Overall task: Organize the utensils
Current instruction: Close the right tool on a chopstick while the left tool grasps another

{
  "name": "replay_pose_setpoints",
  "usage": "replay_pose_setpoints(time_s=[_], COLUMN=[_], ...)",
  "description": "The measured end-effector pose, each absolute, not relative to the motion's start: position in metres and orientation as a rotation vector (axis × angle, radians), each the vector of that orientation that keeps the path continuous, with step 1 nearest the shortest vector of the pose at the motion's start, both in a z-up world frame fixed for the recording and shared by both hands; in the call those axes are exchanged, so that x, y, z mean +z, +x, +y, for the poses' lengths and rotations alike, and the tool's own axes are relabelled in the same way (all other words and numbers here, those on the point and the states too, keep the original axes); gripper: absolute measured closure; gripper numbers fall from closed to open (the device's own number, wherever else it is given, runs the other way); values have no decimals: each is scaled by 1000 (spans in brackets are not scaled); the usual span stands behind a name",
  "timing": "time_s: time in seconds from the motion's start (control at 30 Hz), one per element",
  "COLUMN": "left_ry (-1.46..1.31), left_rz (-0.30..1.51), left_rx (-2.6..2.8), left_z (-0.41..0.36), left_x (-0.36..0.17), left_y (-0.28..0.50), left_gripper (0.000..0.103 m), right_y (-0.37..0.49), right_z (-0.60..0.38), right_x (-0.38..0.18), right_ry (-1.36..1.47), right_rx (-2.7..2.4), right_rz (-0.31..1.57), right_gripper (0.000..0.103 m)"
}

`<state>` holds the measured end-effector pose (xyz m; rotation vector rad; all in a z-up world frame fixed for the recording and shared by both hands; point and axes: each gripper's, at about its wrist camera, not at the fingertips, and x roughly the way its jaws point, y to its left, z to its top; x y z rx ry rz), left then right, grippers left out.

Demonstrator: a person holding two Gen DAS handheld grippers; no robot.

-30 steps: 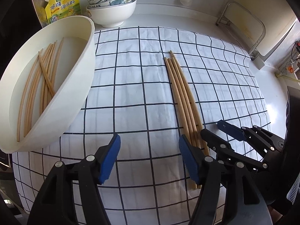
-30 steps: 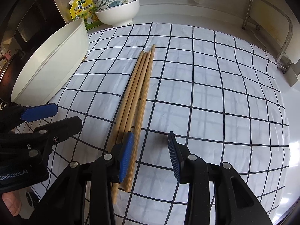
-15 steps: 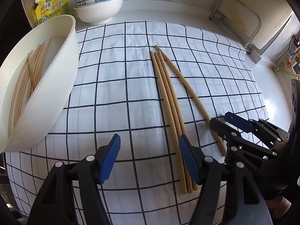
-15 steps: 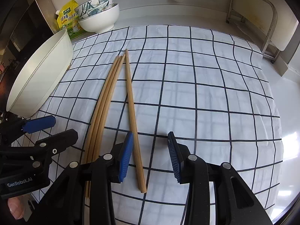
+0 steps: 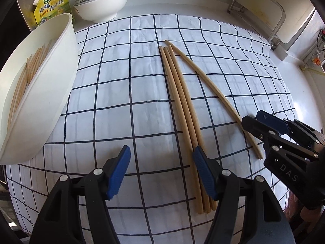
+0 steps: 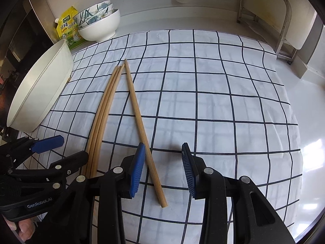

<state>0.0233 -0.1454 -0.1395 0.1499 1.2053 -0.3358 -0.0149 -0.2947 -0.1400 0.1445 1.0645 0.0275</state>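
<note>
- Chopsticks lie on the checked cloth (image 5: 126,93) over the surface, right in front of both tongs. Three of them (image 5: 180,101) lie side by side, and one chopstick (image 6: 140,118) lies apart from them, slanted.
- More chopsticks (image 5: 24,77) are already in the big white tub (image 5: 54,93), far off to the left of the left tongs.
- I think the step now is picking up the ones left on the cloth so they can go in the tub too.
- Left tongs (image 5: 160,172) are open wide and hold nothing. The right blue pad sits over the near end of the three chopsticks. I cannot tell if it touches them.
- Right tongs (image 6: 162,170) are open about half way and hold nothing. The lone chopstick runs into the gap, close by the left pad.
- Next, I think the right tongs need to go down around the lone chopstick and squeeze. It is thin and round, so it may roll or slip.
</note>
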Motion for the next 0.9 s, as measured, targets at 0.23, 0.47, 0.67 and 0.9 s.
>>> replay_pose_setpoints(time_s=[0.23,0.47,0.67,0.9], left_ry=[185,205,176,172], left_rz=[1205,1217,1224,1212], left_rx=[-311,-279,-209,-193], left_z=[-148,-144,-123,-111], left_x=[-140,-144,-145,-146], left_y=[21,19,24,32], left_gripper=[39,38,38,37], right_y=[-16,-14,-11,-2], right_z=[-297,-293,-291,-285], right_x=[-137,-138,-138,-138], right_ry=[146,138,132,103], right_rx=[31,39,46,59], right_rz=[1059,1064,1063,1061], right_gripper=[67,67,67,67])
